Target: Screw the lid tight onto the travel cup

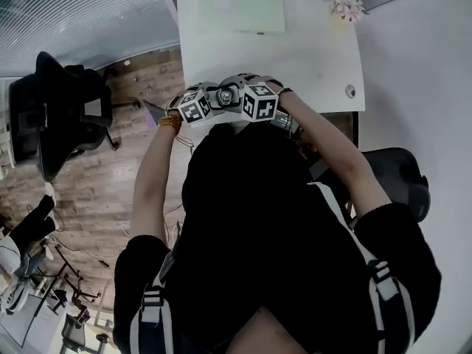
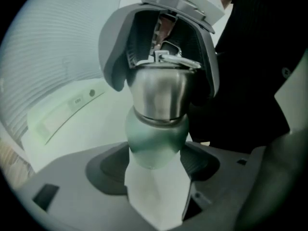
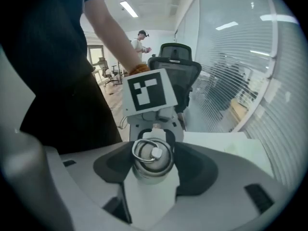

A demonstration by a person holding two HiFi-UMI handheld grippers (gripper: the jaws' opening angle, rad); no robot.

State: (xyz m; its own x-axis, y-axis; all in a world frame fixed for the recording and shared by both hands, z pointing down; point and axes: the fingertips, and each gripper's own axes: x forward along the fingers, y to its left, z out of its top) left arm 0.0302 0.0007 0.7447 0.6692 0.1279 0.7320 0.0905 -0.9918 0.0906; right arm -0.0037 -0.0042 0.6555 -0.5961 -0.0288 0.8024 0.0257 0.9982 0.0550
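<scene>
The travel cup (image 2: 161, 93) is held in the air between both grippers, close to the person's chest, at the near edge of the white table (image 1: 310, 50). It has a pale green base (image 2: 154, 138), a steel upper body and a steel lid (image 3: 151, 155) with a ring handle. My left gripper (image 2: 155, 153) is shut on the green base, its dark pads against both sides. From the opposite end my right gripper (image 3: 153, 165) is shut on the lid, its grey jaws cupping the top. In the head view both grippers' marker cubes (image 1: 258, 102) sit side by side and hide most of the cup.
A pale green mat (image 1: 240, 7) lies at the table's far side, and a small bunch of flowers (image 1: 346, 6) at its far right corner. Black office chairs stand at the left (image 1: 59, 113) and right (image 1: 405, 175). Another person (image 3: 141, 42) stands far back in the room.
</scene>
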